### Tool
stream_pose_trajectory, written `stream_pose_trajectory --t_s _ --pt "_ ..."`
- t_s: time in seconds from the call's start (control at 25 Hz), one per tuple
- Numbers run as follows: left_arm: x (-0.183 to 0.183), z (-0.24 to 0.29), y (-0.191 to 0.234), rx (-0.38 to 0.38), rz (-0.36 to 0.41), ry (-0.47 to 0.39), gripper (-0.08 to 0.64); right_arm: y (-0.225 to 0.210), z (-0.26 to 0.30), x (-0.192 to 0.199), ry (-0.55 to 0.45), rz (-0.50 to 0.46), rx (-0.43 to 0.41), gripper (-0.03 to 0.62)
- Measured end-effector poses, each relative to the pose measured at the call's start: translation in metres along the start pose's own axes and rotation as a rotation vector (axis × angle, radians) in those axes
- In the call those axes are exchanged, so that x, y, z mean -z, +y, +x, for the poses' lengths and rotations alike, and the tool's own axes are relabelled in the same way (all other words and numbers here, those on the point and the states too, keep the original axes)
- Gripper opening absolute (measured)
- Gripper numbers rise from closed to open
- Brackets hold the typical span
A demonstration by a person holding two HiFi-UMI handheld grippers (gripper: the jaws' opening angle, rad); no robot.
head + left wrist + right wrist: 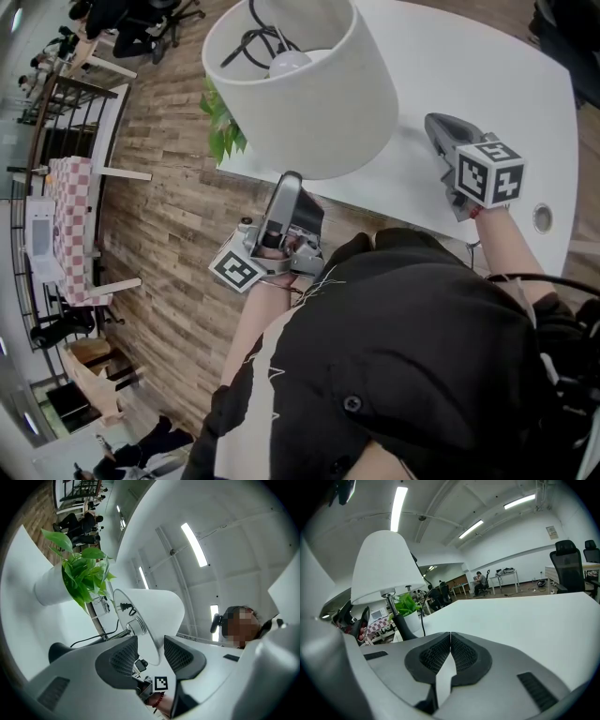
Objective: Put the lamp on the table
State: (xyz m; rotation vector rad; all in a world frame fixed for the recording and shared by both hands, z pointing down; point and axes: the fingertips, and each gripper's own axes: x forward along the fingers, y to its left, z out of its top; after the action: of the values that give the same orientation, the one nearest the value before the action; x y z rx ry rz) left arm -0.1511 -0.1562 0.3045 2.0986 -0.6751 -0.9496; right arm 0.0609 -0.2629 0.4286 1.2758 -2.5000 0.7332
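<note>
The lamp stands on the white table [506,84], its white shade [300,84] open at the top over the bulb [289,63]. My left gripper [287,183] reaches up under the shade's near rim. In the left gripper view it [150,651] is open, and the shade's lower rim [152,616] hangs between the jaws without either pad pressing on it. The dark base [61,651] and cord show to its left. My right gripper [439,127] rests low over the table right of the lamp, shut with nothing in it [450,641]. From there I see the shade [386,564] and dark stem [401,623].
A green plant [222,127] in a white pot [49,588] stands on the table just behind the lamp. The table's near edge runs past my left gripper over wooden floor [169,234]. A checkered table [70,216] and office chairs [569,559] stand farther off.
</note>
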Motion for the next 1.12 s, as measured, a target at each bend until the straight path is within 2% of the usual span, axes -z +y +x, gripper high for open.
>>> stream_pose_trajectory --t_s 0.44,0.88,1.12 --pt "0.003 -0.003 0.002 -0.109 0.025 0.004 0.212 0.001 -0.022 -0.001 -0.016 -0.001 0.022 0.018" --pt "0.004 -0.019 -0.008 -0.088 -0.013 -0.010 0.212 0.012 -0.044 0.005 -0.041 -0.002 0.051 0.018" --pt "0.009 -0.028 -0.032 -0.059 0.001 -0.003 0.212 0.029 -0.066 0.012 -0.039 -0.014 0.057 0.018"
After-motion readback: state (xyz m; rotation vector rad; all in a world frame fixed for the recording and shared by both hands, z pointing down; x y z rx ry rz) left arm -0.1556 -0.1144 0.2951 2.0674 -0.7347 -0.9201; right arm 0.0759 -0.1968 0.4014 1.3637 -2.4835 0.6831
